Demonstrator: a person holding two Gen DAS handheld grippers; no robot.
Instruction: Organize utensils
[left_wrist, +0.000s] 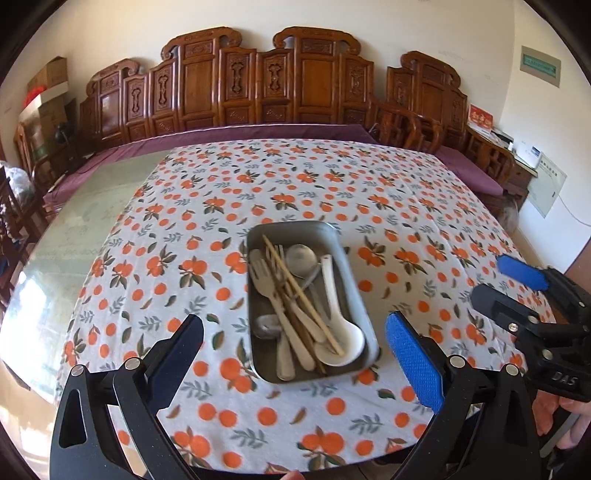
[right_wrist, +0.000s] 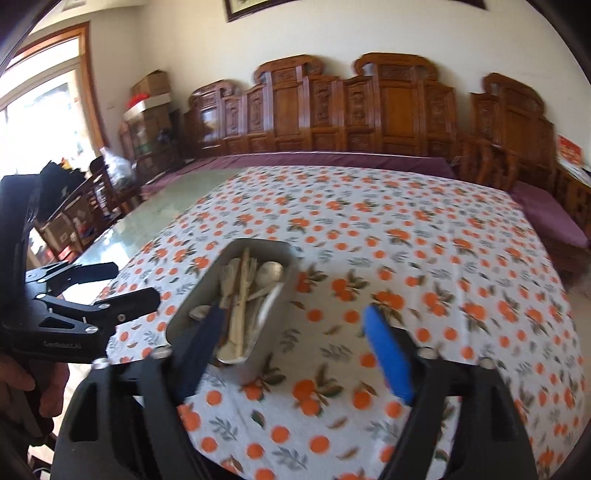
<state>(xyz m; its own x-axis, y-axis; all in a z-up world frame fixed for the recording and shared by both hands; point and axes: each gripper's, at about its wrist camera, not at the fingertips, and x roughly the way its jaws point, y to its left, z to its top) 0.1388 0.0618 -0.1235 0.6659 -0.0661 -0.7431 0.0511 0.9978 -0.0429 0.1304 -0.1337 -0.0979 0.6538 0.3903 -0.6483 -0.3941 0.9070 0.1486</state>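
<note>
Only the metal tray (left_wrist: 255, 236) of utensils (left_wrist: 295, 295) stands near the surface's (left_wrist: 369, 184) front edge; toward the far edge and both sides, the cloth lies open.

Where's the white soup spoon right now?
In the left wrist view the white soup spoon lies in the metal tray, on its right side, bowl toward the near end, beside the chopsticks.

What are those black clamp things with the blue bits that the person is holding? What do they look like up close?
They are two hand-held grippers. The left gripper and right gripper have matte black, angular frames with triangular cut-outs and silver rivets. Each has two flat fingers lined with textured blue pads. Small white lettering marks the bodies, too small to read surely. No sleeves or cables are clearly visible.
</note>
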